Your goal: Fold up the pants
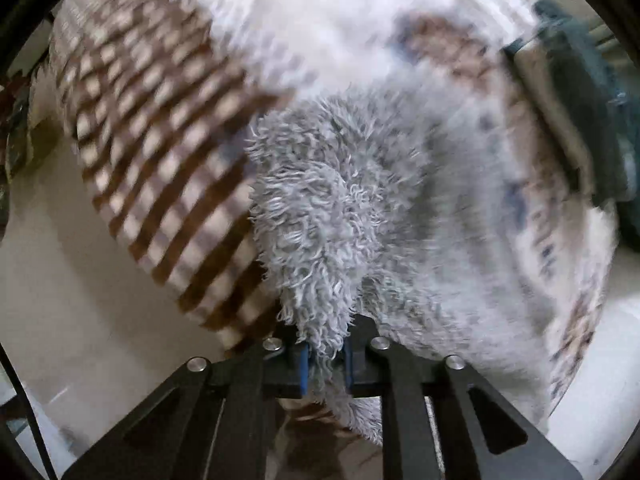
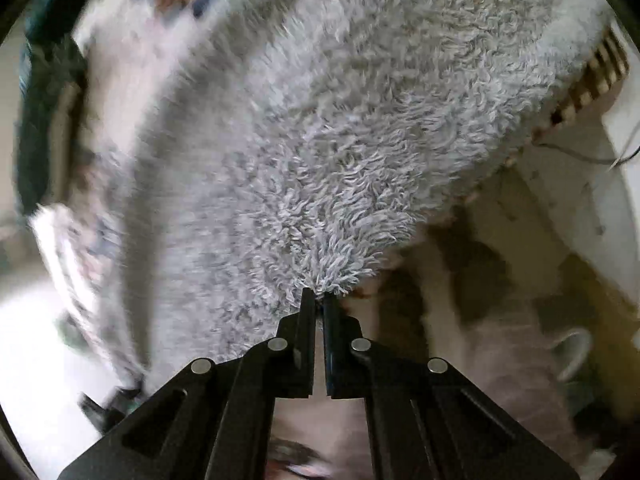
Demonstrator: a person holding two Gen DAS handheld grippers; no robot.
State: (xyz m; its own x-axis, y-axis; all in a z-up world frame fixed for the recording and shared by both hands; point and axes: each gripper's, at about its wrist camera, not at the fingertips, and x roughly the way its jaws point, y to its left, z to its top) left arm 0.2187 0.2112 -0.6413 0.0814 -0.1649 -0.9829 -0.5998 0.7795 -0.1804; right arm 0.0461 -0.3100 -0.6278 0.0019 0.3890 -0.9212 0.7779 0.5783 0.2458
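Note:
The pants are grey and fluffy, with a long curly pile. In the left wrist view the pants (image 1: 332,200) hang as a thick fold down into my left gripper (image 1: 326,364), which is shut on a tuft of them between its blue pads. In the right wrist view the pants (image 2: 340,152) spread wide over the bed and narrow to a corner at my right gripper (image 2: 319,300). That gripper is shut on the tip of that corner. Both views are blurred by motion.
The bed carries a brown and white checked blanket (image 1: 160,152) and a pale patterned cover (image 1: 560,240). A dark teal cloth (image 1: 592,100) lies at the bed's far right edge. Pale floor (image 1: 72,300) shows beside the bed. A person's foot (image 2: 516,344) stands on the floor.

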